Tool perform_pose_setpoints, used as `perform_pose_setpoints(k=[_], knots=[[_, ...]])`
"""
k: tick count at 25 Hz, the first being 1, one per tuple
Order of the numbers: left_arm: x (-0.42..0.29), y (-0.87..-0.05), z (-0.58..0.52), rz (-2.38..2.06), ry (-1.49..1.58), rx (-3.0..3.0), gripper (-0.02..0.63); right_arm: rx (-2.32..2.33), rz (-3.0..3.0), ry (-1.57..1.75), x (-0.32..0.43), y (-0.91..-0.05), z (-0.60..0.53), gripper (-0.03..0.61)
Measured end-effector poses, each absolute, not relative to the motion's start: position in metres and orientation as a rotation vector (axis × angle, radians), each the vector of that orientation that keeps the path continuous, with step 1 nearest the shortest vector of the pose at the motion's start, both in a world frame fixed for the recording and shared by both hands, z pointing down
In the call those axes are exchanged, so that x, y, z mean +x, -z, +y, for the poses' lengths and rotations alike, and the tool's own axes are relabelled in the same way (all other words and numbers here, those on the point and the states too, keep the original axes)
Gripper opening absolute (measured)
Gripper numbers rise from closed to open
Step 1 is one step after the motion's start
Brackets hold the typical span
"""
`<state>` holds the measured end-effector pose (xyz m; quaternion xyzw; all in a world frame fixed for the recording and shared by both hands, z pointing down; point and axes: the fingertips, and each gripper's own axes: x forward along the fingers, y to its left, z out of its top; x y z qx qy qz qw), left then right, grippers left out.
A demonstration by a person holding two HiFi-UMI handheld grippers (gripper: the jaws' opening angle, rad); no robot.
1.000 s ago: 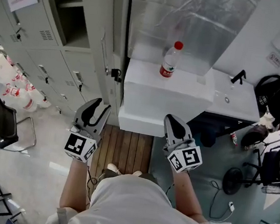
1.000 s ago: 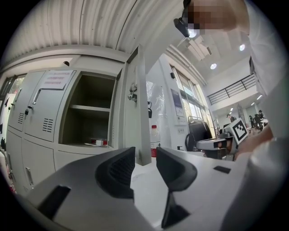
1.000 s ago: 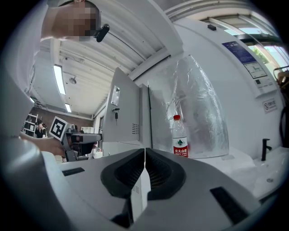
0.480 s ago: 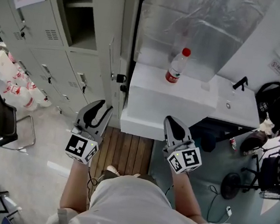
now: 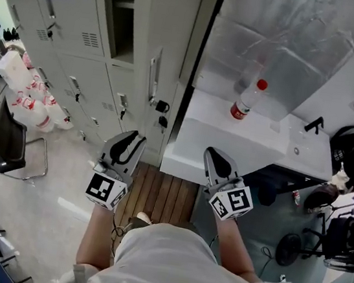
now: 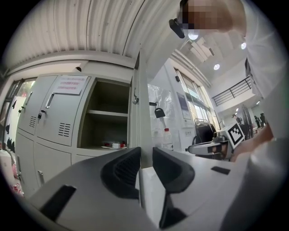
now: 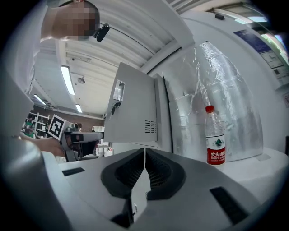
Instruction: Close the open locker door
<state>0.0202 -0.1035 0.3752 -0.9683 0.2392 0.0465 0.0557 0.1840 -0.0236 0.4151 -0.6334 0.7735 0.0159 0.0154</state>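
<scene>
The grey locker door [image 5: 158,50] stands open, edge-on toward me, with keys [image 5: 163,107] hanging from its lock. Left of it is its open compartment [image 5: 122,7] with a shelf inside. In the left gripper view, the compartment [image 6: 107,118] and the door's edge [image 6: 135,108] lie straight ahead. My left gripper [image 5: 132,140] [image 6: 146,155] is short of the door; its jaws have just been closing and keep a narrow gap with nothing in it. My right gripper [image 5: 214,154] [image 7: 145,155] is shut and empty, and the door's outer face [image 7: 135,115] lies beyond it.
A red-capped water bottle [image 5: 245,101] [image 7: 216,136] stands on a white counter [image 5: 195,148] right of the door, backed by a foil-wrapped surface [image 5: 290,36]. Closed lockers [image 5: 62,30] run to the left. A black chair [image 5: 13,144] is on the floor at left.
The view has swung toward the lockers: the open door and bottle sit further right in the picture and look nearer. Both grippers have moved toward the door. The left jaws look narrower.
</scene>
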Motion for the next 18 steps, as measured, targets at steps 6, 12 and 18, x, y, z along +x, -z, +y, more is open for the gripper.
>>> perform_pose_setpoints(k=[6,12,18], knots=[[-0.002,-0.375,-0.132,0.762,-0.129,-2.936,0.086,-1.942,2.44,-0.062,0.162,-0.414,-0.054,0.018],[-0.018,-0.376,-0.157,0.831,-0.129,-2.919,0.086,-1.878,2.493,-0.072,0.148,-0.411,-0.086,0.018],[-0.03,-0.375,-0.186,0.913,-0.167,-2.905,0.086,-1.767,2.562,-0.062,0.136,-0.41,-0.125,0.018]])
